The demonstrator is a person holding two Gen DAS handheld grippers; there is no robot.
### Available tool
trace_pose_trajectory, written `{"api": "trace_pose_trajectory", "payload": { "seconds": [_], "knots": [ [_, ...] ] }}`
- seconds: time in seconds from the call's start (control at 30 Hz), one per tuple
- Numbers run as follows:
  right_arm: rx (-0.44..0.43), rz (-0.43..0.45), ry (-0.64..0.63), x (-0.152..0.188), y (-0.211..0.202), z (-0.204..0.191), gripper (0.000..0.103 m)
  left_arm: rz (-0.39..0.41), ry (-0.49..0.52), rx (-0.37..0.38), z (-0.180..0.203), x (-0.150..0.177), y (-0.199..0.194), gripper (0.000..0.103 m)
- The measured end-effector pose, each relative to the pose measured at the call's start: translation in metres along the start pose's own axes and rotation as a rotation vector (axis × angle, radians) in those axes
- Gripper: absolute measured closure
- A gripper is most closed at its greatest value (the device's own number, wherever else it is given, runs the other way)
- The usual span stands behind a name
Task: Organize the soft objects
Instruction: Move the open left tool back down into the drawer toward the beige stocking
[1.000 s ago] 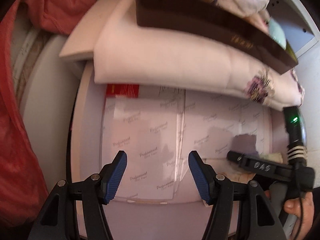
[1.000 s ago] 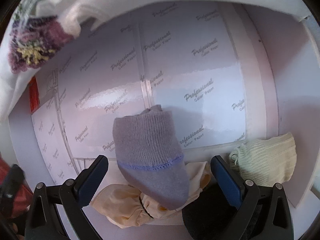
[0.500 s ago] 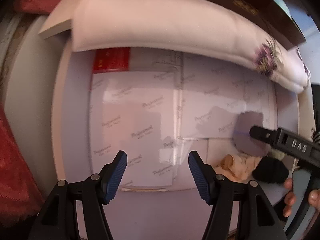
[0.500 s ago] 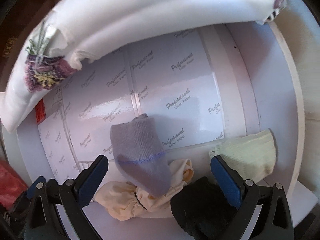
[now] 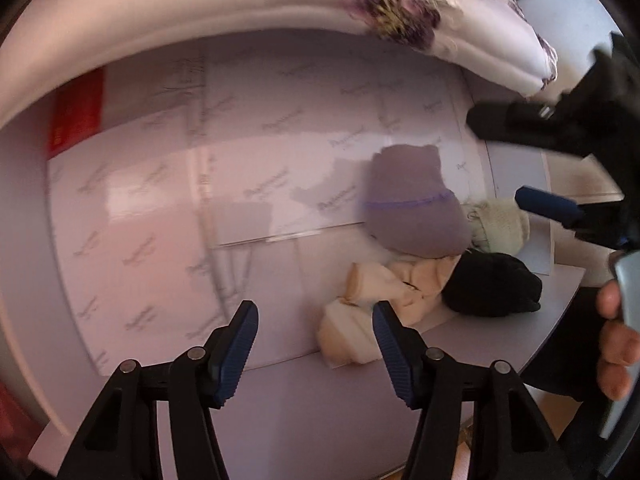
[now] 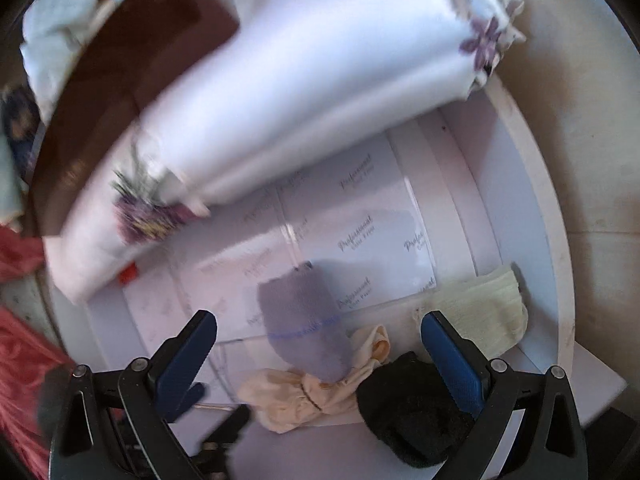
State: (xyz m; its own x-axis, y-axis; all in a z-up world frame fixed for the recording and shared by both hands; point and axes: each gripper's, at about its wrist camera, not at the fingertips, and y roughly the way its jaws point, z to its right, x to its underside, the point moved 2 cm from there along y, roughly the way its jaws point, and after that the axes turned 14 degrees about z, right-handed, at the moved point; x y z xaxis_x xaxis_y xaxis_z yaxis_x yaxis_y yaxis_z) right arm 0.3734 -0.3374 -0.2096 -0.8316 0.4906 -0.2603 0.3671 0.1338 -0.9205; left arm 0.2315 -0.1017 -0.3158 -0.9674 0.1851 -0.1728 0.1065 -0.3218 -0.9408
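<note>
Socks, small heap at the desk (image 5: 500,344) corner beside the black sock (image 5: 492,286): purple sock (image 5: 412,216) on top, cream sock (image 5: 372,300) beneath, likely light, limp, best pinched mid-body; left tool (image 5: 314,334) just narrowed, right tool (image 6: 320,344) open, both empty.

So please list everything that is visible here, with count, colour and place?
sock: one, purple, on the printed sheets
sock: one, pale green, right of the purple one
sock: one, black, near the front edge
cloth: one bundle, cream, under the purple sock
printed sheets: several, white, covering the tabletop
folded cloth: one, white with purple flowers, at the back
left gripper: black and blue, open, empty
right gripper: black and blue, open, empty
</note>
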Motion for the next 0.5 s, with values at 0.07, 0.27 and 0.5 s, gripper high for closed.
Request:
{"api": "trace_pose_trajectory", "payload": {
  "seconds": [0.07,0.27,0.5],
  "knots": [
    [-0.003,0.001,0.005,-0.004,-0.005,0.003,0.000,-0.016,0.011,0.018,0.007,0.001,0.007,0.043],
    [0.012,-0.026,-0.002,-0.004,-0.001,0.006,0.000,-0.070,0.065,0.041,0.019,-0.004,0.029,0.076],
    [0.007,-0.045,-0.015,0.008,0.008,0.001,0.000,-0.051,0.038,0.058,0.011,-0.008,0.023,0.093]
  ]
}}
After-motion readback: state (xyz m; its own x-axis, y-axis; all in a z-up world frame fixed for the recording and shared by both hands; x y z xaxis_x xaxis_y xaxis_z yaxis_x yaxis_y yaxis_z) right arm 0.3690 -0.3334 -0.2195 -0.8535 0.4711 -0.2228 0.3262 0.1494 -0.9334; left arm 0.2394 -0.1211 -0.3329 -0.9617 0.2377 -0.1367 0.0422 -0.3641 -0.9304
